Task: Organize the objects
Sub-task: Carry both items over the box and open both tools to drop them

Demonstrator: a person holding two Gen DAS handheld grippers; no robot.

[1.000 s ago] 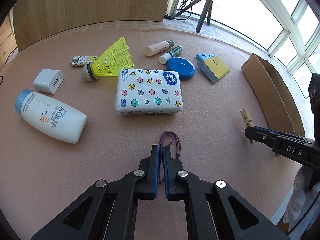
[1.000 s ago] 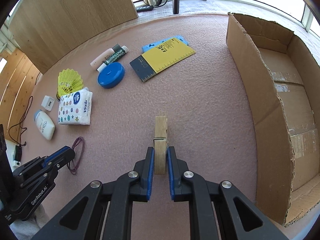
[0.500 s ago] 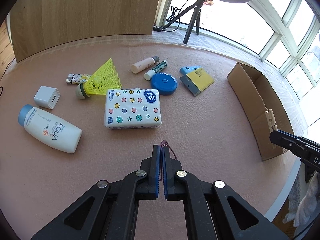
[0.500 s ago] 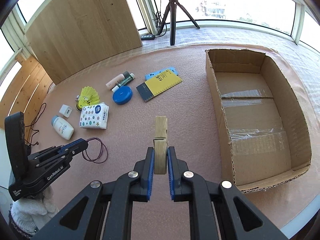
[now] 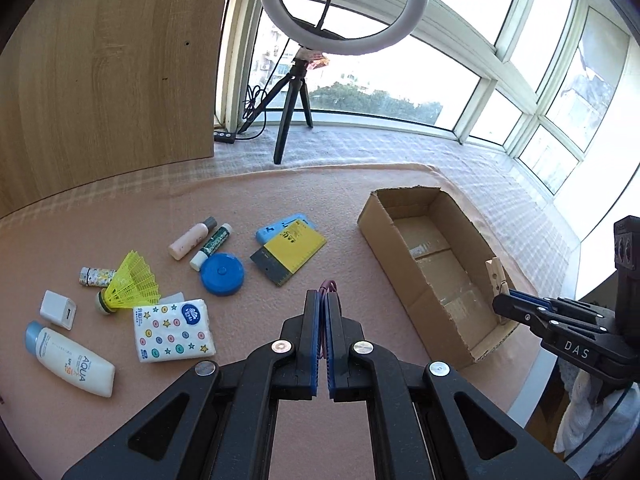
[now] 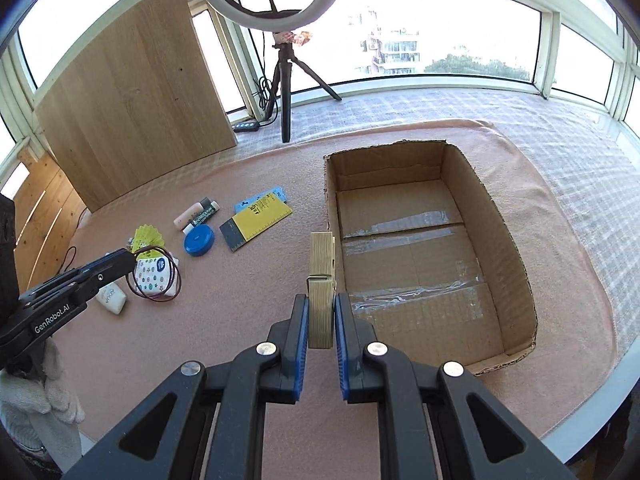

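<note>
Above the pink tabletop [image 6: 240,320], the right tool [image 6: 321,312] pinched a wooden clothespin [image 6: 322,276] upright, the open cardboard box [image 6: 516,256] at its 1 o'clock. At 9 o'clock in that view the left tool [image 6: 130,258] gripped dangling purple rubber bands [image 6: 160,280]. The left wrist view showed only their tip past its closed blue pads [image 5: 314,320].

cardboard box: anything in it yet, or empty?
Empty. The right wrist view shows the cardboard box floor bare, only taped flaps. The clothespin is outside it, clamped in the right gripper.
</note>
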